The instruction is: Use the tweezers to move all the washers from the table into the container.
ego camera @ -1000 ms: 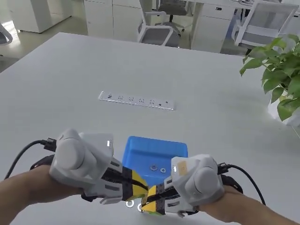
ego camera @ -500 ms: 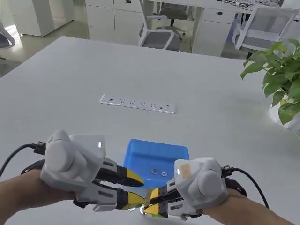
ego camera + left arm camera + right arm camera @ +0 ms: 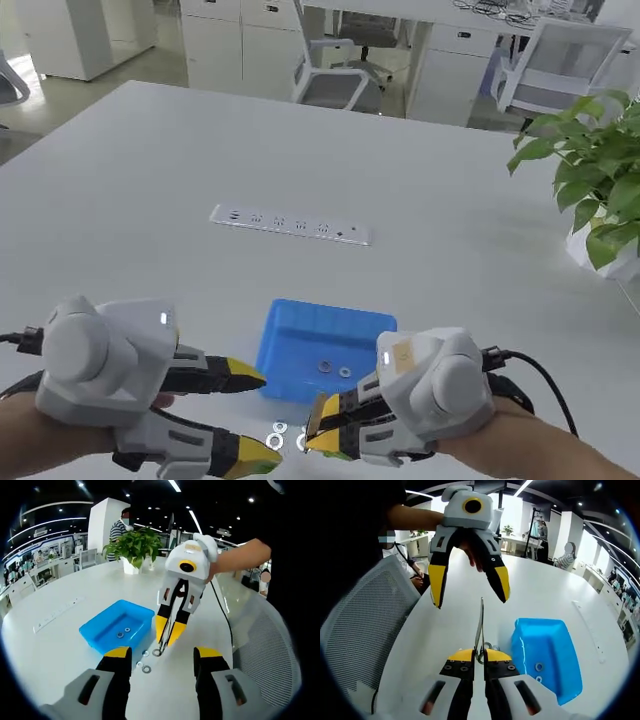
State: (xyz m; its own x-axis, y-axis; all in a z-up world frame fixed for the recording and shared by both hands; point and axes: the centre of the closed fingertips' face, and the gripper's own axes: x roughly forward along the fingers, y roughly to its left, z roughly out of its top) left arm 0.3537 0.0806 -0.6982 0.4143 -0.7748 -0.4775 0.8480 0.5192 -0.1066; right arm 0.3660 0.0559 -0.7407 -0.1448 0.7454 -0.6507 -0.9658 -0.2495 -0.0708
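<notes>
My right gripper (image 3: 322, 432) is shut on the silver tweezers (image 3: 480, 622), which stick forward from its closed jaws (image 3: 479, 656). In the left gripper view the tweezers' tip (image 3: 161, 647) rests by a washer (image 3: 156, 652) on the table. Two more washers (image 3: 146, 669) lie close by, just in front of the blue container (image 3: 325, 335). Inside the container sit two washers (image 3: 335, 369). My left gripper (image 3: 250, 415) faces the right one with its jaws spread wide and nothing between them (image 3: 163, 655).
A white power strip (image 3: 290, 222) lies across the table beyond the container. A potted plant (image 3: 595, 190) stands at the right edge. Office chairs and desks stand past the far edge. A mesh chair (image 3: 365, 625) is close behind the person.
My left gripper has pulled back to the left, away from the right gripper, and its jaws have spread wide. The right gripper stays shut on the tweezers near the washers.
</notes>
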